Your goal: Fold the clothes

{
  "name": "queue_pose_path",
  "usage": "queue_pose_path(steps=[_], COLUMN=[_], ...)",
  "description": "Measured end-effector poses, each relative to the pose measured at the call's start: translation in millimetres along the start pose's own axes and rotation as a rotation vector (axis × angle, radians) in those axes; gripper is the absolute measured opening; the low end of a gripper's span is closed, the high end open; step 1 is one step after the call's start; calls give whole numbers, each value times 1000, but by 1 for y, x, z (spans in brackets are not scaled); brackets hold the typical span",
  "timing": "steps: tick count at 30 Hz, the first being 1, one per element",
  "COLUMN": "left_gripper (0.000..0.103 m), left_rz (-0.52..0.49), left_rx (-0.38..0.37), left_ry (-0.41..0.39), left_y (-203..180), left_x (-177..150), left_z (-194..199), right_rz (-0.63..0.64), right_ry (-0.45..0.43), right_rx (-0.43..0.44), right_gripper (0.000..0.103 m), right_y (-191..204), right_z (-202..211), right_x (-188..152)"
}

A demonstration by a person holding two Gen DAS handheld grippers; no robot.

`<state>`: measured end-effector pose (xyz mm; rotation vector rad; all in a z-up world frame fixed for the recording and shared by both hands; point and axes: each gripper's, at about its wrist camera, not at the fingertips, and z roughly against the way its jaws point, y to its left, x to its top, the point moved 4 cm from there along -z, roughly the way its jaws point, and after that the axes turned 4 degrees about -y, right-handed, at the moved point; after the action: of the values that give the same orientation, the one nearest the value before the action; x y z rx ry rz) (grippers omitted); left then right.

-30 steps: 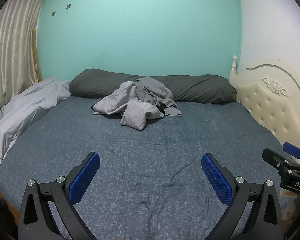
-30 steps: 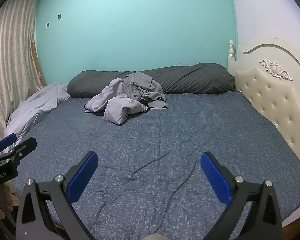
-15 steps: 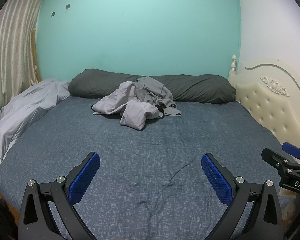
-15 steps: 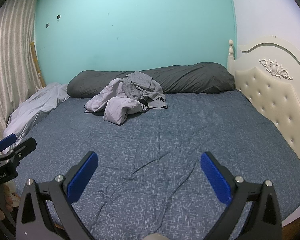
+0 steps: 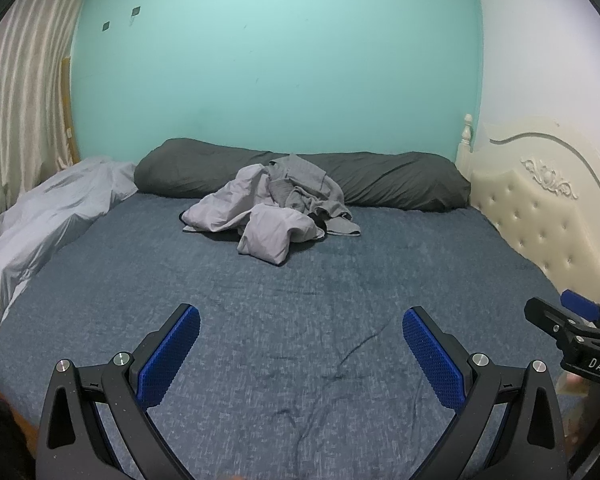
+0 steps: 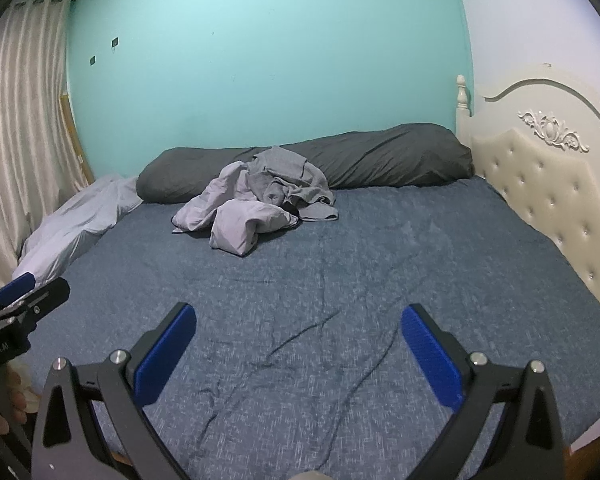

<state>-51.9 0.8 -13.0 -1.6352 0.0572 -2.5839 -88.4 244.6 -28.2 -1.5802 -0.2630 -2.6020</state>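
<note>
Clothes [image 5: 276, 208] lay heaped near bed's [image 5: 340, 280] far edge; soft, light, likely best pinched at hem. Left gripper [image 5: 300, 344] and right gripper [image 6: 298, 344] gaped, empty.

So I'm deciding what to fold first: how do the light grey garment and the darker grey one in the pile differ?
The light grey garment lies at the front and left of the pile, bunched in smooth puffy folds; the darker grey one sits behind and to the right, partly against the dark pillow, in finer creases. The light one shows more area. Both are crumpled and unfolded on the bed.
</note>
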Motion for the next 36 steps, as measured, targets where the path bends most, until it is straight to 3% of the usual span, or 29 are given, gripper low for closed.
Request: queue_pose_path(steps=[7, 13, 18, 29, 36], left_gripper=[103, 103, 103, 103, 103], left_rz=[14, 33, 48, 43, 84], left_rx=[13, 6, -21, -89, -36], left_ry=[7, 24, 39, 109, 193], left_y=[13, 26, 35, 32, 48], left_x=[11, 21, 28, 37, 49], left_z=[-36, -90, -151, -328, -397], right_rz=[-4, 21, 19, 20, 10], right_ry=[7, 21, 68, 115, 209], right_rx=[22, 52, 57, 44, 35], right_gripper=[103, 103, 103, 103, 103], right_y=[-7, -10, -19, -51, -65], right_z=[-41, -98, -159, -347, -423], right_x=[16, 30, 41, 63, 72])
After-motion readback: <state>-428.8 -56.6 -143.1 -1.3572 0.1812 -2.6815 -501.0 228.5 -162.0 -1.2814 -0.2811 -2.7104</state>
